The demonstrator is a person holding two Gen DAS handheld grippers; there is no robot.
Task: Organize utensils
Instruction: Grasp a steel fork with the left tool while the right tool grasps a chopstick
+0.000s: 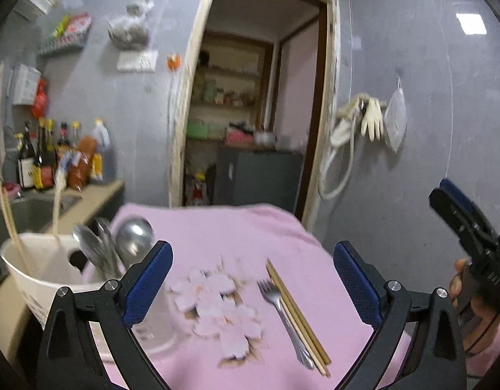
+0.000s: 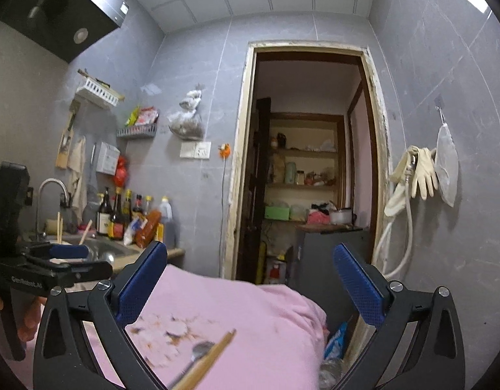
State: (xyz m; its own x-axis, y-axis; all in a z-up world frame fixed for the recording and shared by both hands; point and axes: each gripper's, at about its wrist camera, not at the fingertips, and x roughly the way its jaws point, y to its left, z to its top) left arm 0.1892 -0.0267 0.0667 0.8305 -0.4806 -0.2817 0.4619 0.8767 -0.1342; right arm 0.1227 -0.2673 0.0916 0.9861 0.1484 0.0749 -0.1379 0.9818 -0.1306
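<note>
Both tools are wide open and hold nothing. The left tool (image 1: 251,281) hangs over a surface covered by a pink cloth (image 1: 217,237) with pale flowers on it. The right tool (image 2: 246,284) points more at the door, with the edge of the cloth below it.

On the cloth lie a fork (image 1: 282,312) and a pair of chopsticks (image 1: 298,315). They lie side by side and touch each other. In the left view they sit between the two blue pads, nearer the right one. The right view shows only the chopstick ends and a blurry bit of metal at the bottom.

To the left stands a white cup (image 1: 38,276) with holes in its side. Spoons (image 1: 97,250), a big ladle (image 1: 134,237) and two more sticks already stand in it. It sits just beside the left pad of the left tool.

So the job looks partly done. The step now looks like reaching for the things still on the cloth. Next, one tool should come down over the fork or the chopsticks and close on them near the middle. The fork and sticks touch, so the tool may catch both, or push one away. Then they go upright into the cup.
</note>
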